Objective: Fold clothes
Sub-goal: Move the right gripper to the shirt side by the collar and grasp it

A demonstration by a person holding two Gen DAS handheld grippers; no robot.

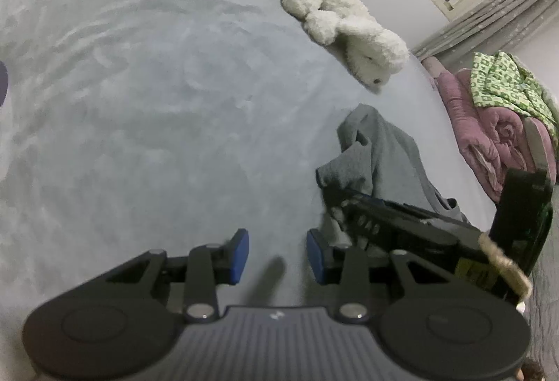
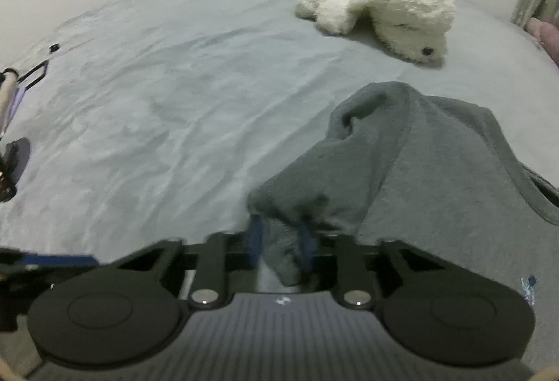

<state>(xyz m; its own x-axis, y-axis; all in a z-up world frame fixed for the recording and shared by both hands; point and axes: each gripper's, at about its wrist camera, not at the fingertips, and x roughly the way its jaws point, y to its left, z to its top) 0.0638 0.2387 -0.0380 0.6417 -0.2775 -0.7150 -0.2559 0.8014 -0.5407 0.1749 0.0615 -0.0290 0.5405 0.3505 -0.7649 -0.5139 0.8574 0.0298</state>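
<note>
2 grippers: right gripper (image 2: 279,241) pinched shut on crumpled grey knit garment (image 2: 401,164) edge, bunched on pale grey bedsheet (image 2: 157,84); left gripper (image 1: 277,255) part open, empty. Next: left should grab opposite corner, spread flat before folding.

Each handheld black plastic gripper (image 1: 277,253) (image 2: 277,243) had blue-padded fingers (image 1: 240,255), round side discs, silver screws and a ribbed grey housing bearing a small white logo.

Both wrist cameras look steeply down along their fingers, close over the grey bedspread (image 1: 139,101), sharing the grey garment (image 2: 419,171) and white plush toy (image 1: 349,28) beyond.
</note>
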